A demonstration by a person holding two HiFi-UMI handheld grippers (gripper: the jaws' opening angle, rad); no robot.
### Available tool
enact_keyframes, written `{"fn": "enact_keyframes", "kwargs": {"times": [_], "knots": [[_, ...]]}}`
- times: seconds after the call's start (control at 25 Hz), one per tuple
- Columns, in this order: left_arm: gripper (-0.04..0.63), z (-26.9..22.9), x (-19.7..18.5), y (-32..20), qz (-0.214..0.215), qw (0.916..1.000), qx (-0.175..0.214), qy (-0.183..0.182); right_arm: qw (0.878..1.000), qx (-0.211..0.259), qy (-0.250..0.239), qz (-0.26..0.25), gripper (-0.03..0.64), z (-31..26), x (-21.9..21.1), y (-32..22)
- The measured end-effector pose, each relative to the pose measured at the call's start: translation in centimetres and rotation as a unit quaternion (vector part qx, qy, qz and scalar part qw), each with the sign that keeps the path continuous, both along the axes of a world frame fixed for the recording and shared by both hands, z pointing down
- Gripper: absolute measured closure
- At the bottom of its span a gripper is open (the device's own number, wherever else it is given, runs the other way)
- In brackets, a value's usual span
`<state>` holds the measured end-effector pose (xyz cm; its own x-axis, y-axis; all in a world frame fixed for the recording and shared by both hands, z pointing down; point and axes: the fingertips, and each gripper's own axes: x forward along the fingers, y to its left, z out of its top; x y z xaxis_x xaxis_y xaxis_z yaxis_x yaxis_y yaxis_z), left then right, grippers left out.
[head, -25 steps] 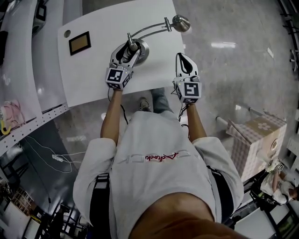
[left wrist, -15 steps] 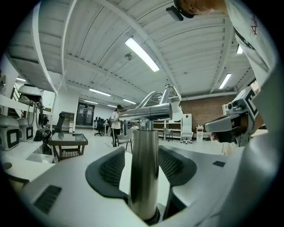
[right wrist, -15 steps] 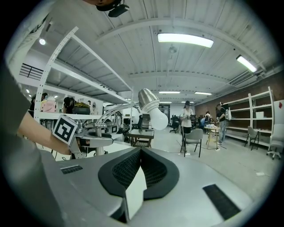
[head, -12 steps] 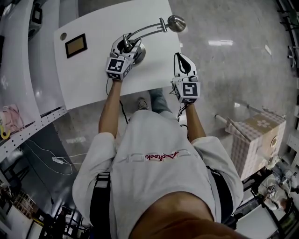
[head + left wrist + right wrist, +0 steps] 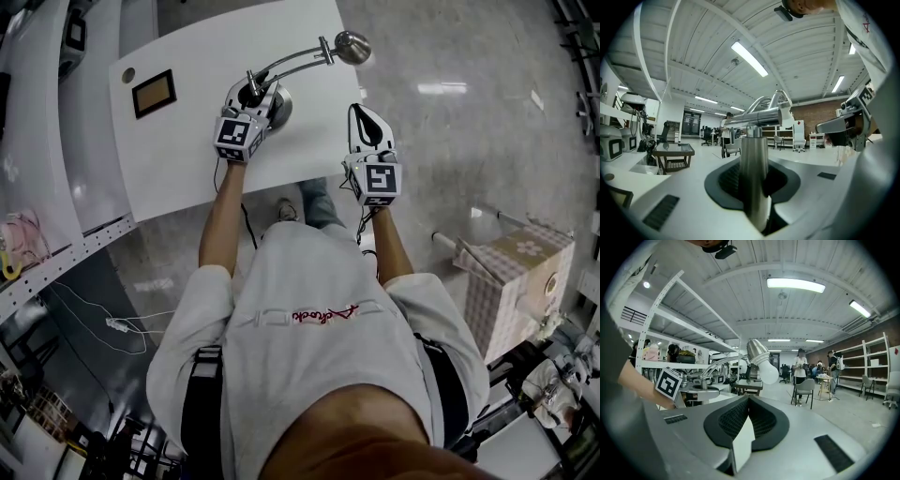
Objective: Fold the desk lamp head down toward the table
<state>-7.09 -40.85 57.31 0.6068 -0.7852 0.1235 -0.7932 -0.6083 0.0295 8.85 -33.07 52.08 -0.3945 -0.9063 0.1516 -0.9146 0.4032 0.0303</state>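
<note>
1. Lamp [image 5: 295, 60] stands on the white table [image 5: 206, 159], with its round base [image 5: 281, 108] near the right edge and its head [image 5: 353, 45] raised on the curved arm.
2. My left claw [image 5: 249, 94] is closing on the upright post [image 5: 753, 173], pads against it.
3. My right claw [image 5: 367, 117] is fully closed and empty, by the table's right edge near the head.

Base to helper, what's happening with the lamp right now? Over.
Left tool closing on lamp post. Right tool shut, empty. Lamp head up, not yet folded. Nothing in the way.
</note>
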Motion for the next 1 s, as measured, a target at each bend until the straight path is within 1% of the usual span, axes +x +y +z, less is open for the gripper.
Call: {"fn": "enact_keyframes", "kwargs": {"times": [0.44,0.64,0.76,0.84,0.92,0.96,1.0], "knots": [[0.488,0.1,0.1,-0.1,0.004,1.0000,-0.003,-0.002,0.999,0.042,0.001,-0.013,0.604,-5.5,-1.1,-3.2],[0.488,0.1,0.1,-0.1,0.008,1.0000,-0.005,-0.003,0.999,0.049,-0.011,-0.010,0.604,-7.3,-1.5,-4.4],[0.488,0.1,0.2,-0.1,0.009,0.9999,-0.004,-0.004,0.998,0.055,-0.009,-0.010,0.604,-7.9,-1.6,-4.8],[0.488,0.2,0.2,-0.1,0.011,0.9999,-0.006,-0.004,0.998,0.056,-0.002,-0.010,0.604,-8.1,-1.7,-5.0],[0.488,0.2,0.2,-0.1,0.012,0.9999,-0.006,-0.004,0.998,0.055,0.018,-0.012,0.603,-8.2,-1.9,-5.0],[0.488,0.2,0.2,-0.1,0.013,0.9999,-0.006,-0.004,0.998,0.055,0.034,-0.014,0.586,-8.1,-2.1,-5.0],[0.488,0.2,0.2,0.0,0.014,0.9999,-0.005,-0.004,0.997,0.055,0.054,-0.016,0.536,-7.9,-2.2,-5.0]]}}
